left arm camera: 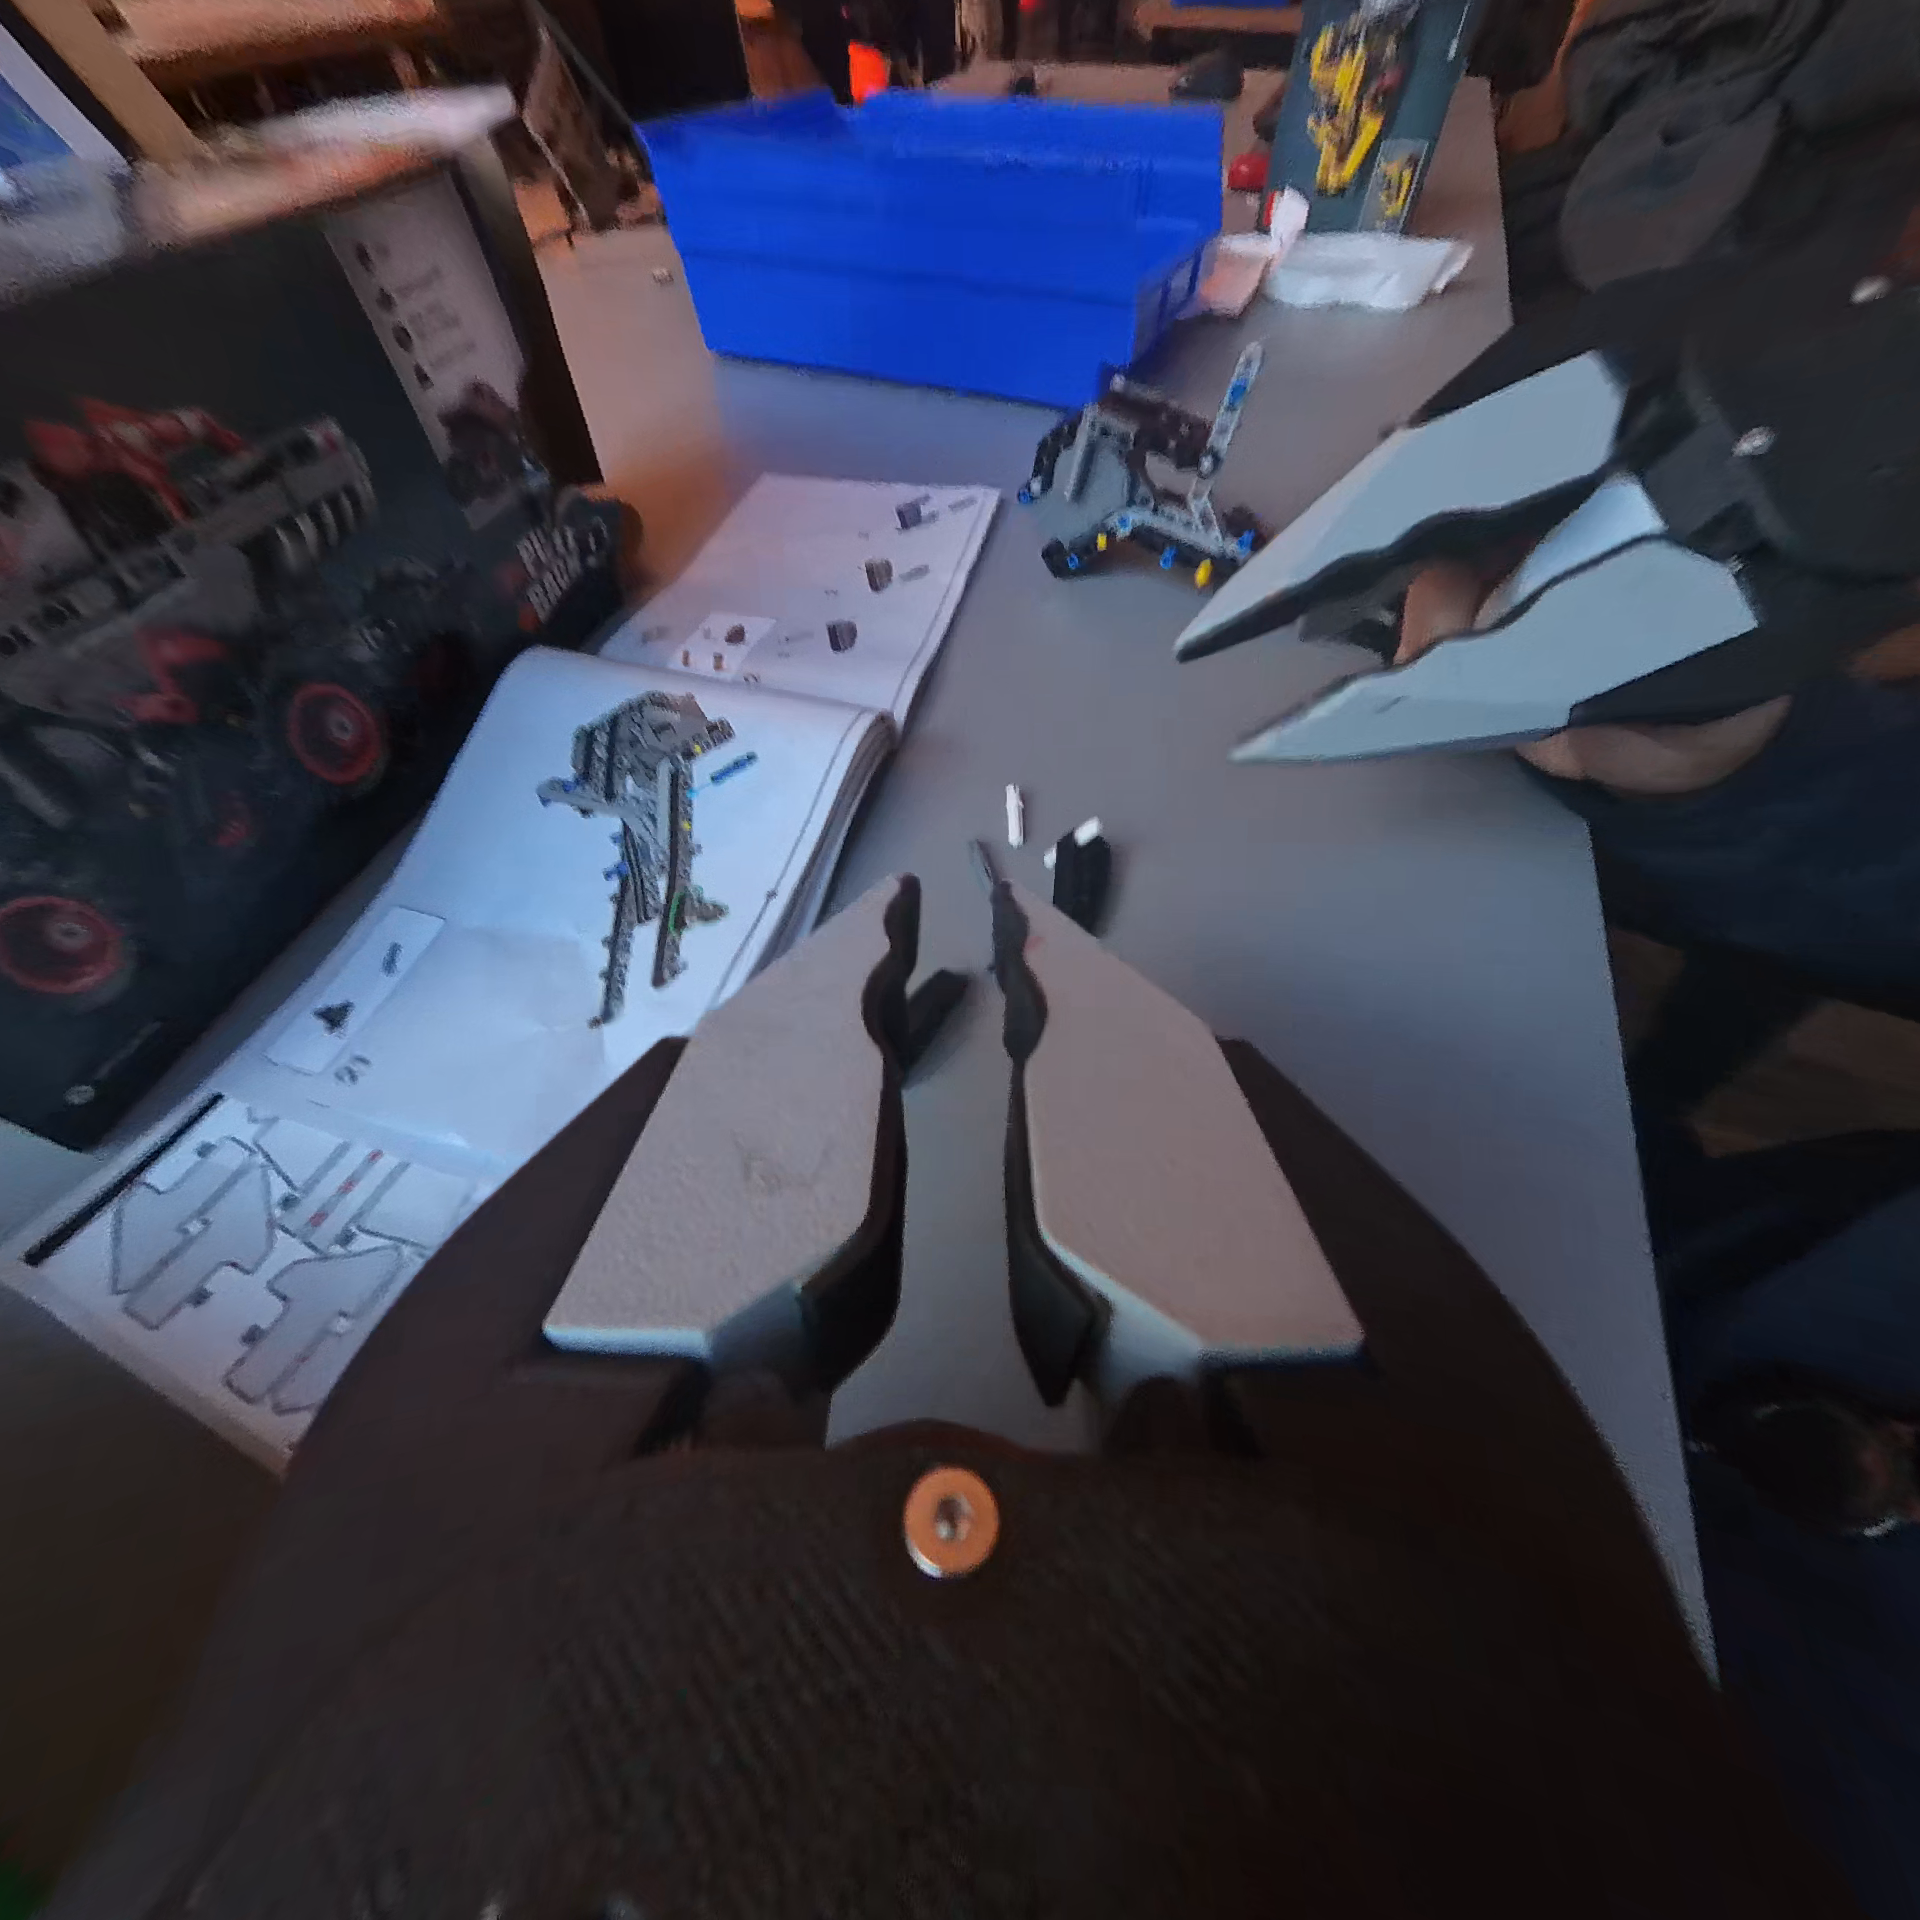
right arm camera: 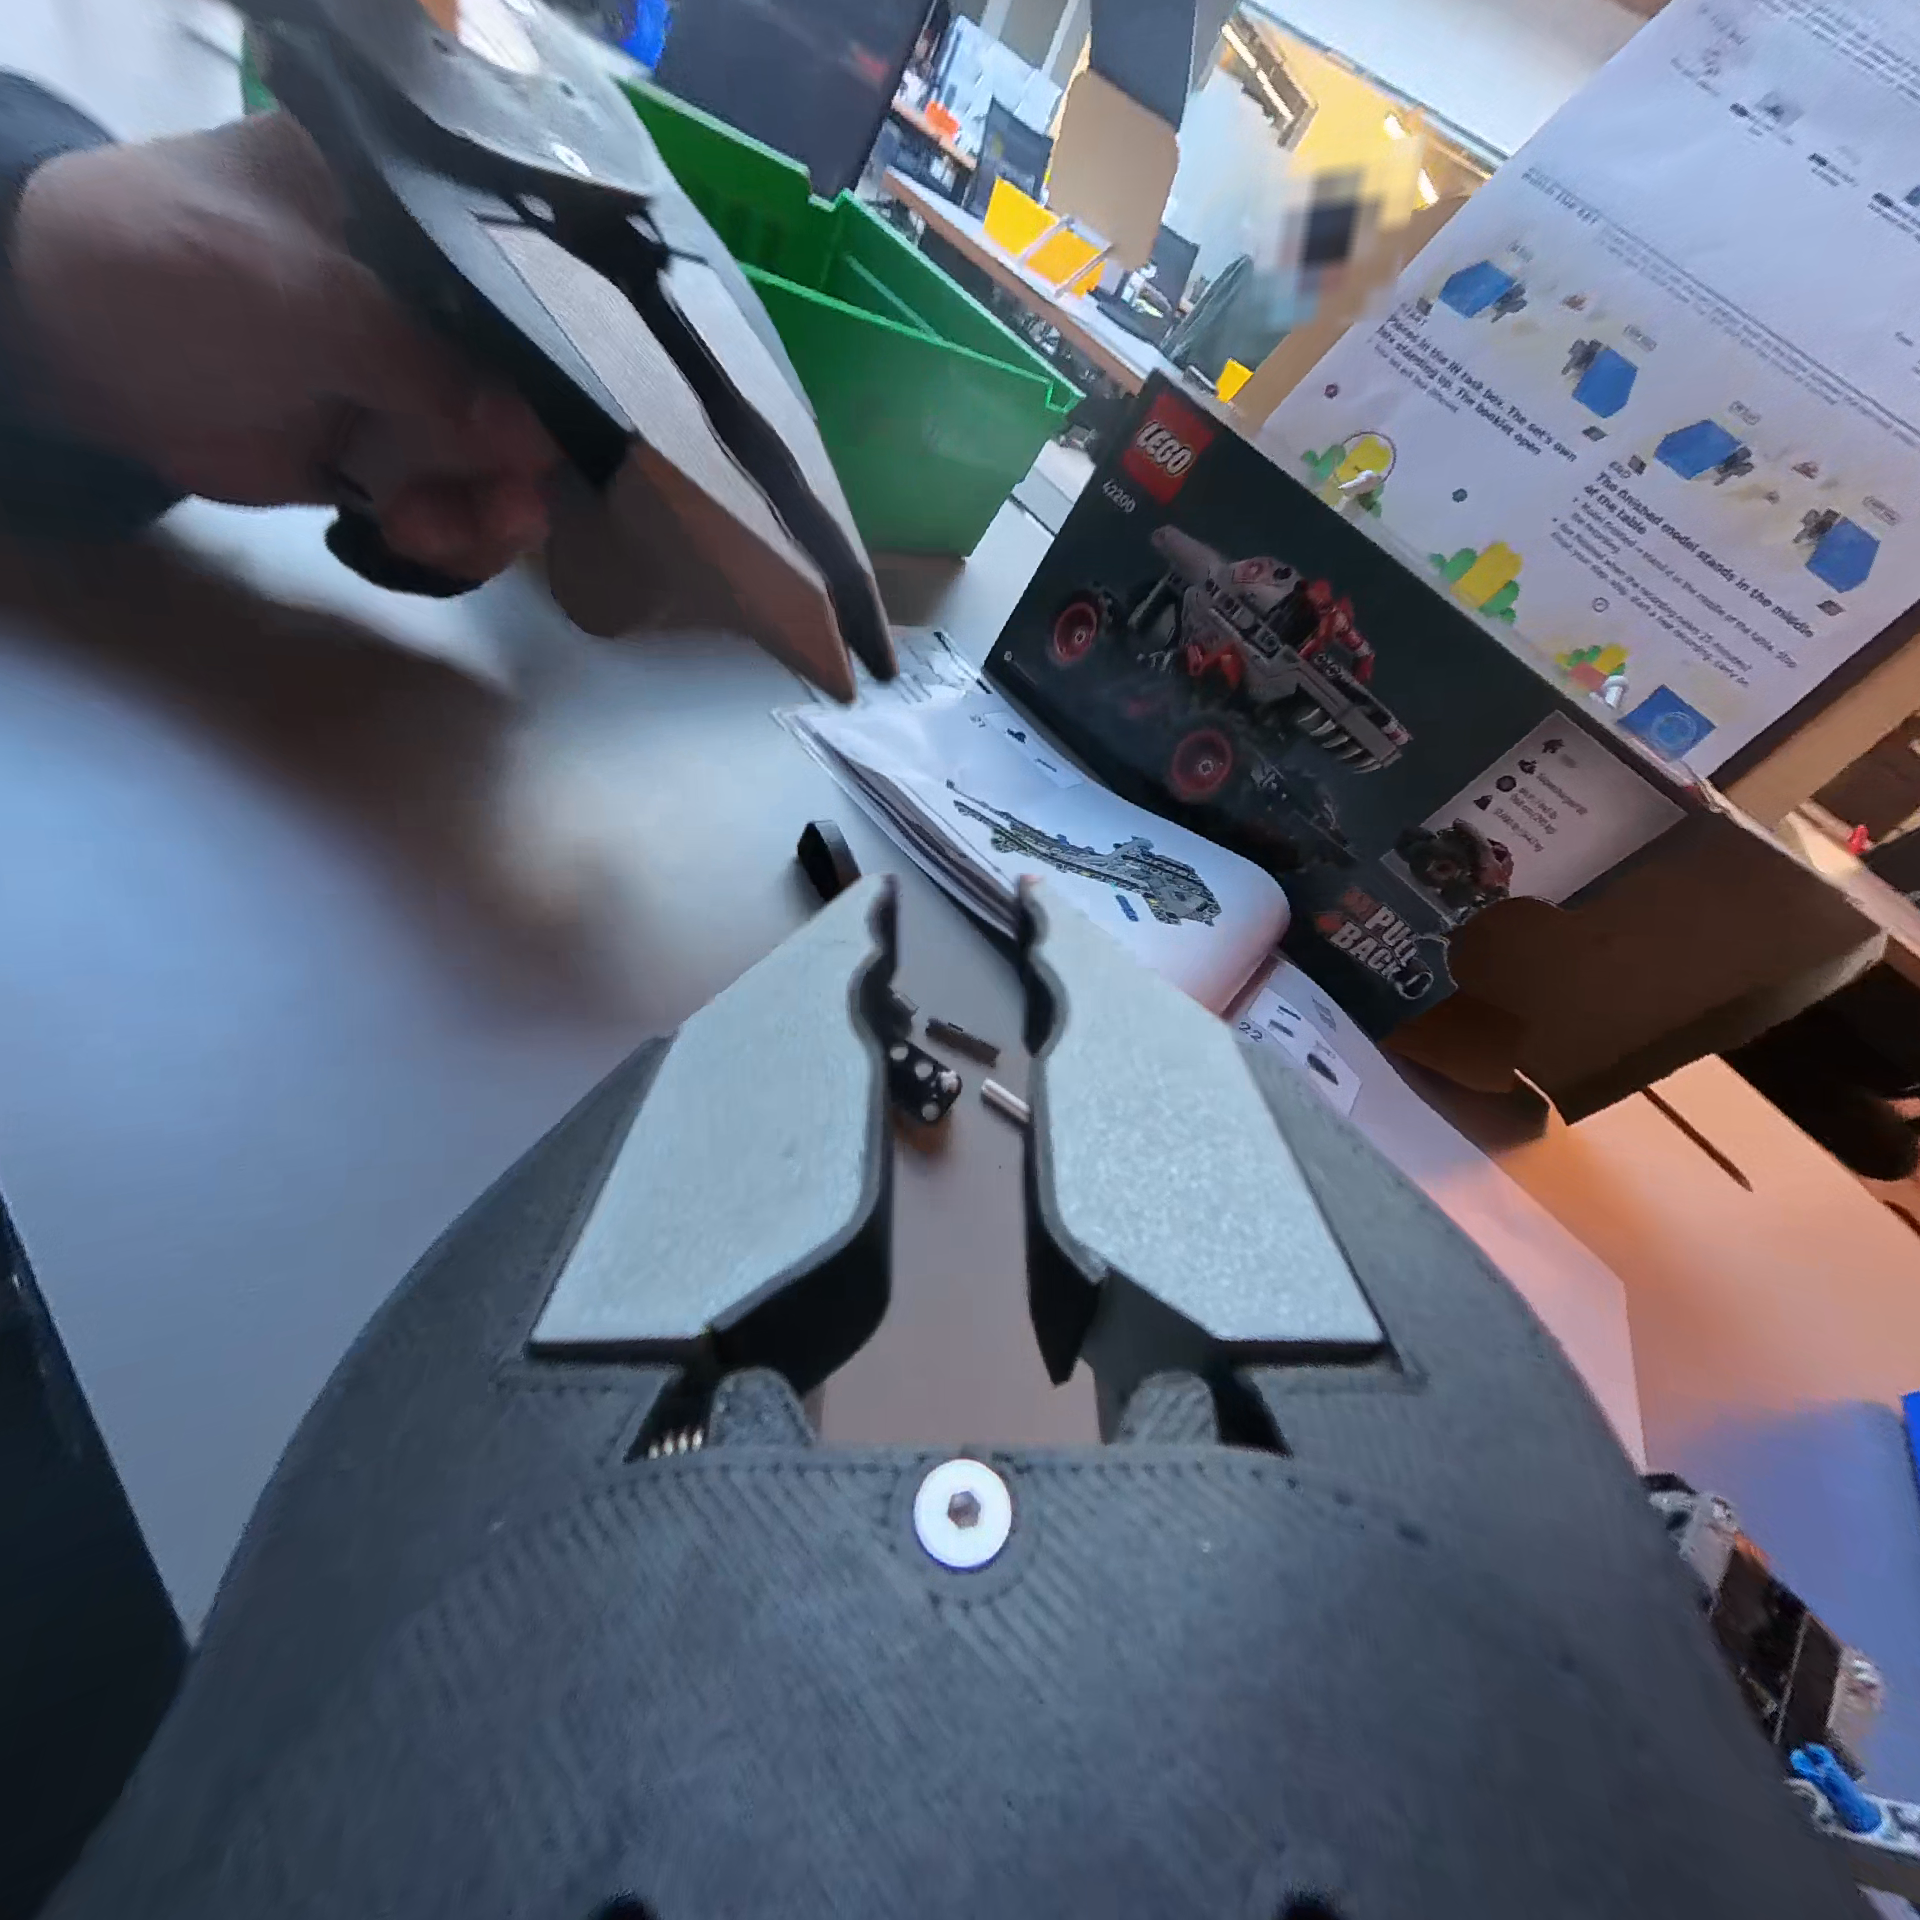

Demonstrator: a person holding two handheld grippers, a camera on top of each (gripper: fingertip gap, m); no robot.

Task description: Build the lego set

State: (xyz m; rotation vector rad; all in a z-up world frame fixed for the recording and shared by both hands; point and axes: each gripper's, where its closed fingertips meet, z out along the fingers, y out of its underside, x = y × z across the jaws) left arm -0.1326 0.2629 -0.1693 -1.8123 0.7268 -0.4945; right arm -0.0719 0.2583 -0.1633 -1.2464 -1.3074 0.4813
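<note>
My left gripper (left arm camera: 945, 878) is open with a narrow gap and holds nothing. It hovers over the grey table (left arm camera: 1299, 987), above a small black piece (left arm camera: 935, 1003). Just ahead lie a thin grey pin (left arm camera: 982, 860), a white pin (left arm camera: 1015, 814) and a black holed connector (left arm camera: 1081, 873). The part-built grey Lego frame (left arm camera: 1143, 488) stands farther back. My right gripper (right arm camera: 956, 899) is open and empty, low over the holed connector (right arm camera: 920, 1081), a dark pin (right arm camera: 961, 1039) and a grey pin (right arm camera: 1005, 1101). It also shows in the left wrist view (left arm camera: 1210, 701).
The open instruction booklet (left arm camera: 675, 831) lies to the left, with the Lego box (left arm camera: 208, 623) behind it. A blue bin (left arm camera: 935, 239) stands at the back, with a green bin (right arm camera: 904, 395) and a propped instruction sheet (right arm camera: 1662, 364). The left gripper (right arm camera: 868, 675) hangs over the booklet's edge.
</note>
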